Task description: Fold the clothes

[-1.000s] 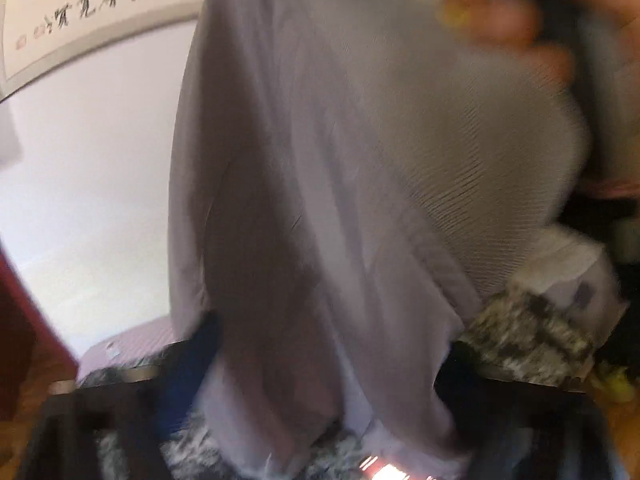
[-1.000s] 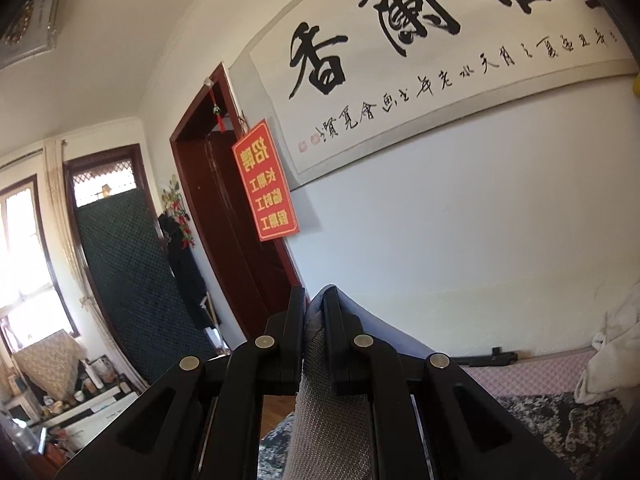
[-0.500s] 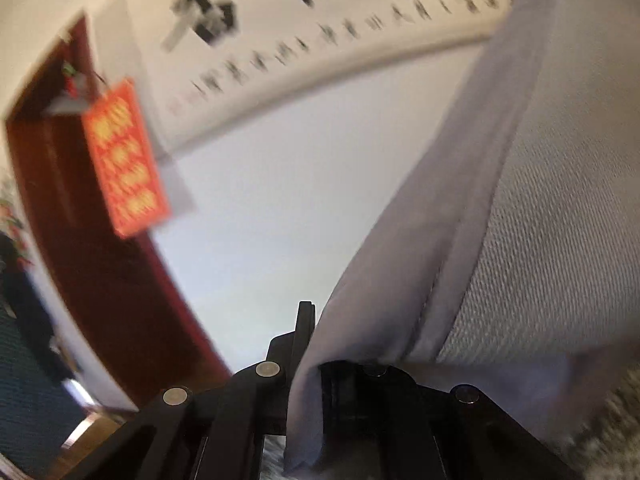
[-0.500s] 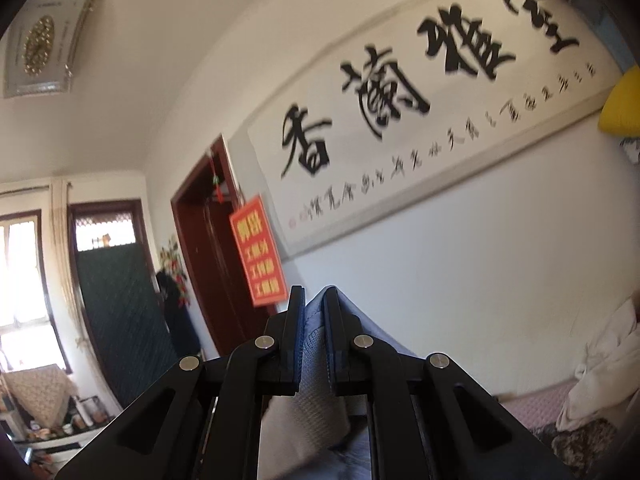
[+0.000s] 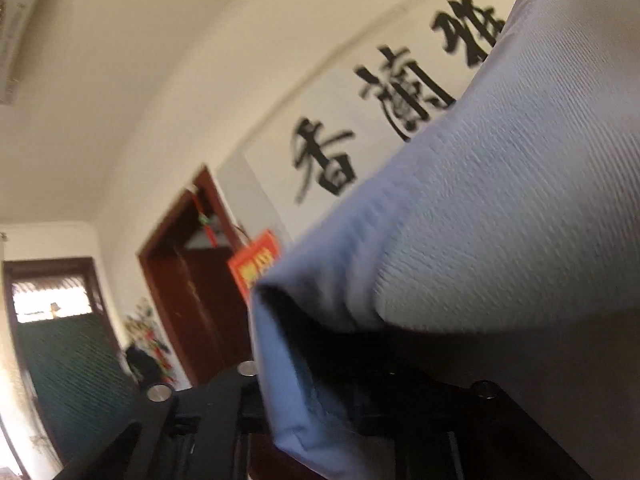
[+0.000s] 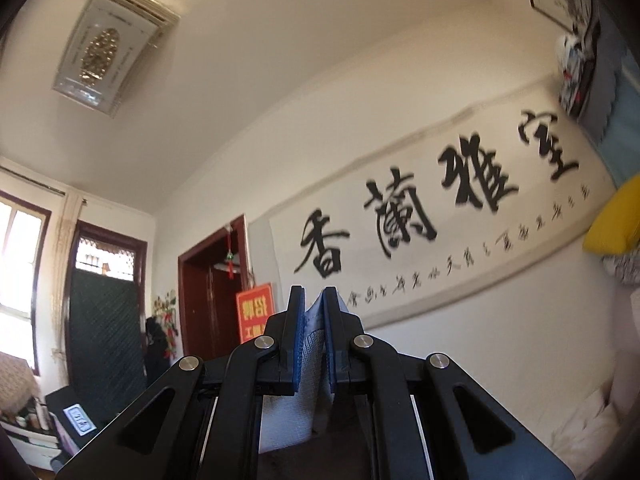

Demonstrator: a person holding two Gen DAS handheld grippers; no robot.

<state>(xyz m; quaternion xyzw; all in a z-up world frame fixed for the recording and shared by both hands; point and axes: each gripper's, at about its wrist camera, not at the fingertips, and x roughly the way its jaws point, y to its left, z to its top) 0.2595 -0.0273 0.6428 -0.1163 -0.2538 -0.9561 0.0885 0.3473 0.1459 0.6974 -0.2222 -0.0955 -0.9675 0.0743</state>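
Your right gripper point(image 6: 312, 312) is clenched on a fold of the grey garment point(image 5: 500, 208): the cloth sits pinched between the two blue pads point(image 6: 298, 344), and a small tip of it comes out above them. Your left gripper point(image 5: 304, 392) is mostly covered by the same garment, which lies over its fingers and fills the right side of that view. I cannot tell if the left one is really closed on the cloth or if the cloth only lies on it.

Both cameras look up at the far wall, with the calligraphy scroll point(image 6: 432, 216), the red sign point(image 6: 254, 314) beside the doorway point(image 6: 216, 280), and the ceiling lamp point(image 6: 106, 44). So the garment is held high in the air, probably so that it can hang and open flat before you fold it. No surface for laying it down shows in these views.

I judge the task is at an early step. Next you should bring it down flat, keeping both grips tight so that no corner slips.
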